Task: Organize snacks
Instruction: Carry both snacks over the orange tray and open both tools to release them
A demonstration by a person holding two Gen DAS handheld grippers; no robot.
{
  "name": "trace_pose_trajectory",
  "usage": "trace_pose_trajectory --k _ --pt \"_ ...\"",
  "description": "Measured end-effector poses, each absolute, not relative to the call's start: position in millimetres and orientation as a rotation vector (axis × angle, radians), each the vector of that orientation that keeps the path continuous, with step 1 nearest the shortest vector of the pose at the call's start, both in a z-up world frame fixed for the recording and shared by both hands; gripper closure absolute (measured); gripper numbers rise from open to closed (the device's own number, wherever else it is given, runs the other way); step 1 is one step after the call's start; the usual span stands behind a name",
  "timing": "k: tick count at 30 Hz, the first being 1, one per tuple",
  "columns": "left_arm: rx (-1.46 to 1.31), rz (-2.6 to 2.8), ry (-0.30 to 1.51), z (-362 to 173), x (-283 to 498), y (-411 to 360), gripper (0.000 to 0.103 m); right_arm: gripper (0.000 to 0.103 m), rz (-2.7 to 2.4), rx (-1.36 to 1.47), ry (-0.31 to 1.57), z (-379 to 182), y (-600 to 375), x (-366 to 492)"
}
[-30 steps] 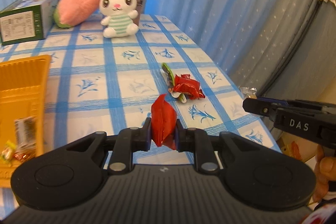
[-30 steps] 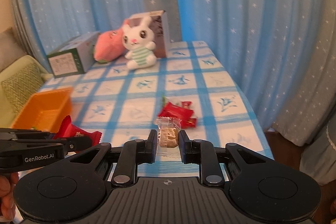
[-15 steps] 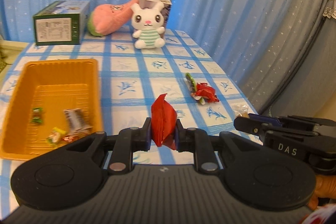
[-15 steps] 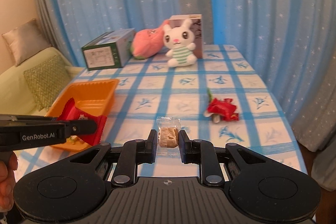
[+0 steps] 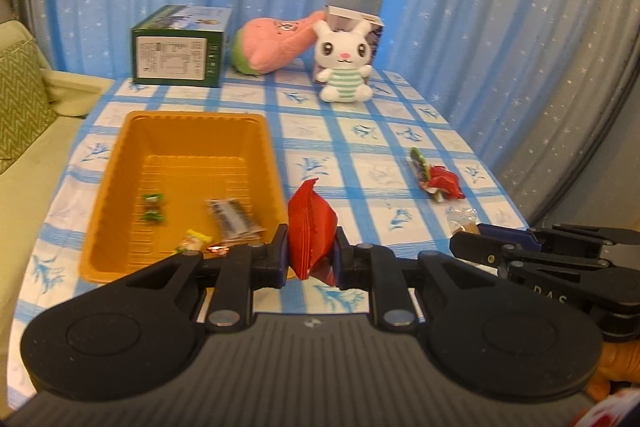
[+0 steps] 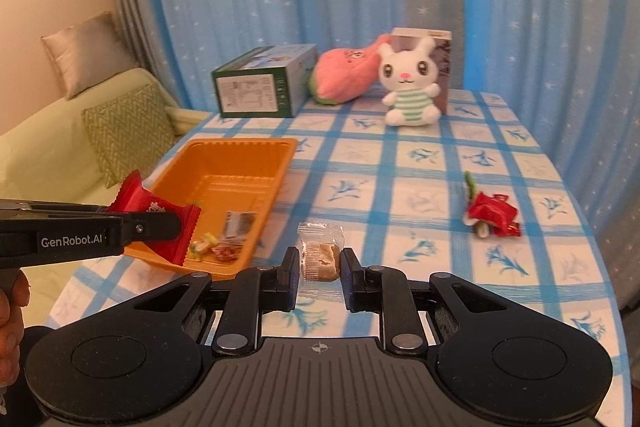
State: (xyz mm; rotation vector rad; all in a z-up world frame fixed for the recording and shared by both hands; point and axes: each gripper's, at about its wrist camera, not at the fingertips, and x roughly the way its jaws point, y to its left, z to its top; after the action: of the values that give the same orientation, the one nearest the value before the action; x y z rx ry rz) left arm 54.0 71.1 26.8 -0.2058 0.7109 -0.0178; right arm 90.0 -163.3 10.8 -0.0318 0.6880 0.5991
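Note:
My left gripper point(image 5: 310, 255) is shut on a red snack packet point(image 5: 310, 227), held upright just off the near right corner of the orange tray point(image 5: 120, 155). In the right wrist view that red packet point(image 6: 160, 217) hangs over the tray's near end point(image 6: 276, 183). My right gripper point(image 6: 320, 263) is shut on a clear-wrapped brown snack point(image 6: 320, 253), above the tablecloth right of the tray. Several small wrapped snacks point(image 5: 224, 217) lie in the tray. A red and green pile of snacks point(image 5: 438, 179) rests on the cloth near the right edge.
At the back of the blue-checked table point(image 5: 360, 131) stand a green box point(image 5: 180, 53), a pink plush point(image 5: 272, 45), a white bunny plush point(image 5: 344, 67) and a brown box point(image 6: 440, 67). A green sofa with cushions point(image 6: 120, 131) is to the left. Curtains hang behind.
Both grippers have swung left with their snacks still held. The tray has come fully into view and the red packet now hangs by its near corner. The loose pile now lies further right.

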Motion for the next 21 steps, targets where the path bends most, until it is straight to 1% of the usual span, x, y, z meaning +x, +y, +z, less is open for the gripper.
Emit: trace_pose_trajectory --k 21 --pt "-0.232 0.091 0.715 23.6 45.9 126.5 0.085 0.081 0.701 -0.084 0.705 0.5 -96.4 97.2"
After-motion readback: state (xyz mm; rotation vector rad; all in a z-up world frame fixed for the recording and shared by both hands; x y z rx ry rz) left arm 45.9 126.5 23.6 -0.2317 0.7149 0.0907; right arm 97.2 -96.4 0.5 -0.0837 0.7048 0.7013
